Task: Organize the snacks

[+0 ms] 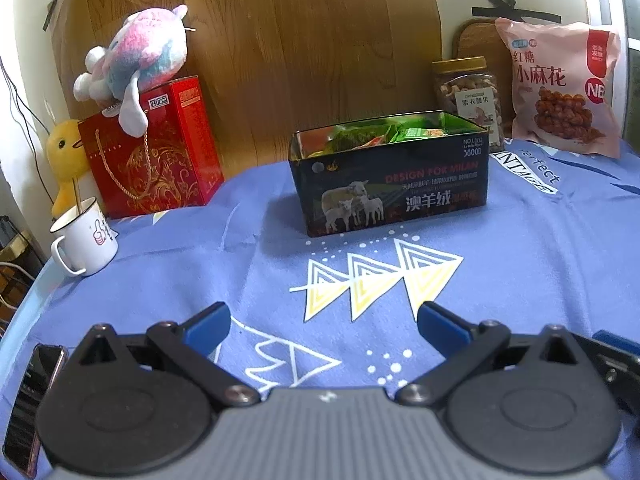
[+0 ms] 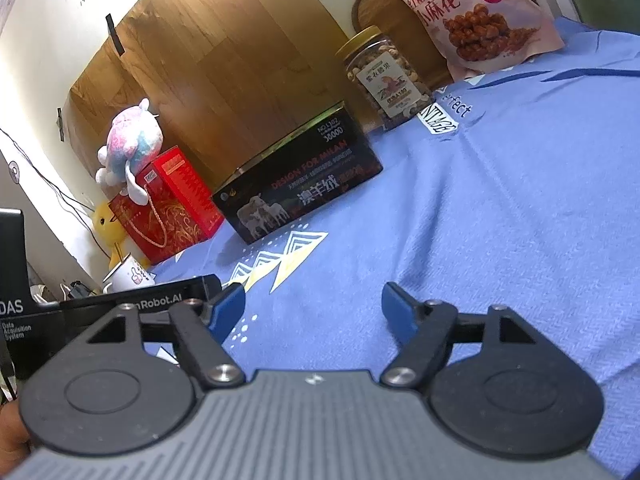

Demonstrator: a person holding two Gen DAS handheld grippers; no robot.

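Note:
A black tin box (image 1: 394, 188) with sheep printed on its side stands open on the blue cloth, and green and orange snack packets (image 1: 376, 136) lie inside it. The same tin box (image 2: 300, 188) shows in the right wrist view. Behind it stand a jar of nuts (image 1: 470, 96) (image 2: 386, 76) and a pink bag of fried twists (image 1: 560, 84) (image 2: 476, 16). My left gripper (image 1: 324, 324) is open over the cloth, well short of the tin, with nothing between its fingers. My right gripper (image 2: 314, 312) is open too and holds nothing.
A red gift box (image 1: 156, 152) with a plush toy (image 1: 136, 60) on top stands at the left, with a yellow duck toy (image 1: 66, 160) and a white mug (image 1: 86, 240) beside it. A phone (image 1: 32, 400) lies at the near left edge. A wooden board (image 1: 280, 48) backs the table.

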